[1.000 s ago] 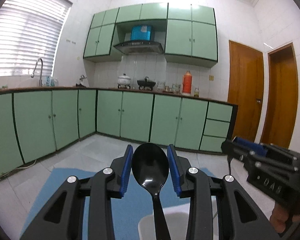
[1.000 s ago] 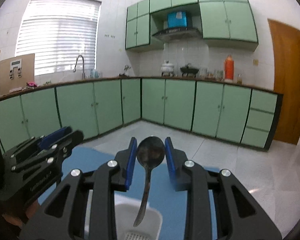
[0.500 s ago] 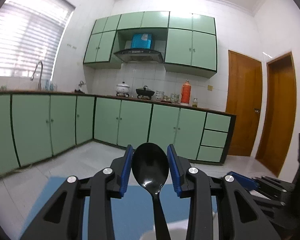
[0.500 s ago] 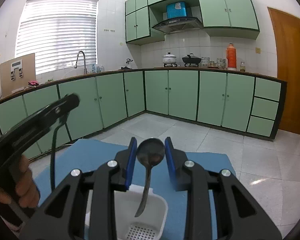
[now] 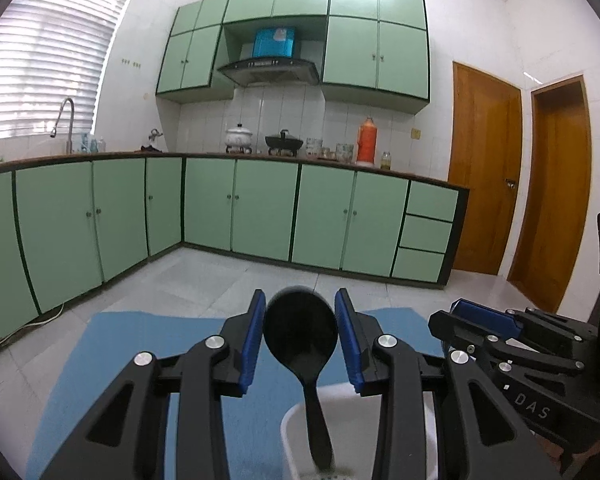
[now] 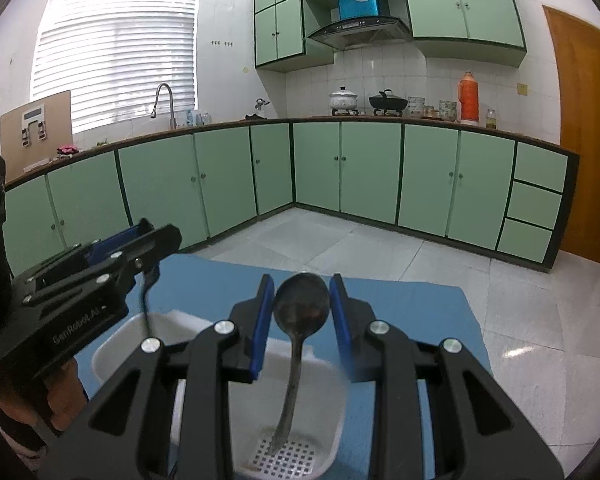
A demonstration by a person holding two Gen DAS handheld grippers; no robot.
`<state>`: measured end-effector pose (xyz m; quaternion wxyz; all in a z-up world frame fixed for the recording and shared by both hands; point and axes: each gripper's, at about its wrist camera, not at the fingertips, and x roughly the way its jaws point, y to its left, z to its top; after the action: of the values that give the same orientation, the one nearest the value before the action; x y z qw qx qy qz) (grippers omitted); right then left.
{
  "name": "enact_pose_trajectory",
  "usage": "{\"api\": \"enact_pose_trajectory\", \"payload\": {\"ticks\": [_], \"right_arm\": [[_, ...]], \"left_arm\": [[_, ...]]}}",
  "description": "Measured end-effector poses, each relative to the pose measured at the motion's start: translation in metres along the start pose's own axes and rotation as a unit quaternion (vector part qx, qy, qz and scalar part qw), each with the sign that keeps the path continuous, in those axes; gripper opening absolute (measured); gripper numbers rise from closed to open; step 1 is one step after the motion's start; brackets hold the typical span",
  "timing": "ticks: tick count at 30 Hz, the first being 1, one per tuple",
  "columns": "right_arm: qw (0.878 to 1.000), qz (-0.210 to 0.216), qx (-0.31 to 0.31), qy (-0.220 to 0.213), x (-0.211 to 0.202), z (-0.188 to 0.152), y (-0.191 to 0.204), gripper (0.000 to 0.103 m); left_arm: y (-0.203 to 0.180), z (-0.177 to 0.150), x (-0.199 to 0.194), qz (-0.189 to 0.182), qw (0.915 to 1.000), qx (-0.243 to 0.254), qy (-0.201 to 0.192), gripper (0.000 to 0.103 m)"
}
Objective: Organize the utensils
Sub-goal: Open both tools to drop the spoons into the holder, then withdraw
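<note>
The left claw (image 5: pixel 299 334) is clenched on the bowl of a black plastic spoon (image 5: pixel 300 338), its handle hanging into the white plastic utensil basket (image 5: pixel 290 426) below; its jaws have just been easing apart, the bowl between them. The right claw (image 6: pixel 301 312) grips the bowl of a tarnished metal spoon (image 6: pixel 301 310), whose handle tip reaches the perforated floor of the same basket (image 6: pixel 324 364) on the blue mat (image 6: pixel 420 304) covering the surface.

Both spoons are stiff and light. The metal one looks smooth, and likely slippery across its rounded bowl. The bowl's edges give the pads purchase; the thin handle would be harder to take hold of. Beyond stand green cabinets (image 6: pixel 372 168).
</note>
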<state>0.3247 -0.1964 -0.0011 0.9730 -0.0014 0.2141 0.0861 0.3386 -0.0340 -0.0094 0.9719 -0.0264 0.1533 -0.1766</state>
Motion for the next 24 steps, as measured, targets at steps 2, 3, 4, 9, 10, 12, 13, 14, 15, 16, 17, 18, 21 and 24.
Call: {"api": "enact_pose_trajectory", "payload": {"ticks": [2,3,4,9,10,12,13,14,15,16,17,18,21,24], "right_arm": [[1.0,0.0,0.001,0.0,-0.003,0.0,0.0,0.036],[1.0,0.001,0.003,-0.001,-0.005,0.0,0.0,0.038],[1.0,0.001,0.004,-0.002,-0.008,-0.001,-0.001,0.041],[1.0,-0.007,0.009,-0.012,-0.028,-0.003,-0.001,0.052],[1.0,-0.008,0.009,-0.014,-0.034,-0.005,0.0,0.055],[1.0,-0.015,0.011,-0.017,-0.047,-0.009,-0.002,0.06],[1.0,-0.019,0.013,-0.017,-0.052,-0.012,-0.003,0.063],[1.0,-0.022,0.015,-0.015,-0.057,-0.015,-0.004,0.064],[0.999,-0.025,0.018,-0.01,-0.062,-0.019,-0.005,0.065],[0.999,-0.029,0.02,-0.003,-0.067,-0.024,-0.007,0.066],[0.999,-0.034,0.023,0.003,-0.071,-0.03,-0.008,0.066],[0.999,-0.037,0.025,0.01,-0.074,-0.034,-0.009,0.068],[0.998,-0.046,0.032,0.036,-0.083,-0.053,-0.012,0.069],[0.996,-0.056,0.043,0.057,-0.087,-0.069,-0.016,0.069]], "left_arm": [[0.004,-0.001,-0.003,-0.002,0.9999,-0.007,0.008,0.041],[0.005,0.001,-0.003,-0.002,0.9999,-0.01,0.011,0.043],[0.006,0.0,-0.005,-0.001,0.9998,-0.013,0.014,0.045],[0.016,0.0,-0.026,0.002,0.9991,-0.033,0.027,0.059],[0.017,0.0,-0.031,0.003,0.999,-0.035,0.029,0.063],[0.019,-0.001,-0.044,0.009,0.9985,-0.042,0.034,0.068],[0.02,-0.002,-0.048,0.012,0.9983,-0.044,0.037,0.07],[0.02,-0.004,-0.055,0.016,0.998,-0.046,0.04,0.071],[0.021,-0.007,-0.062,0.019,0.9977,-0.047,0.044,0.073],[0.022,-0.01,-0.068,0.025,0.9973,-0.048,0.049,0.075],[0.022,-0.013,-0.073,0.031,0.9969,-0.047,0.054,0.076],[0.022,-0.019,-0.08,0.035,0.9964,-0.046,0.061,0.077],[0.02,-0.037,-0.095,0.049,0.9942,-0.043,0.086,0.078],[0.018,-0.059,-0.101,0.067,0.9883,-0.04,0.131,0.078]]}}
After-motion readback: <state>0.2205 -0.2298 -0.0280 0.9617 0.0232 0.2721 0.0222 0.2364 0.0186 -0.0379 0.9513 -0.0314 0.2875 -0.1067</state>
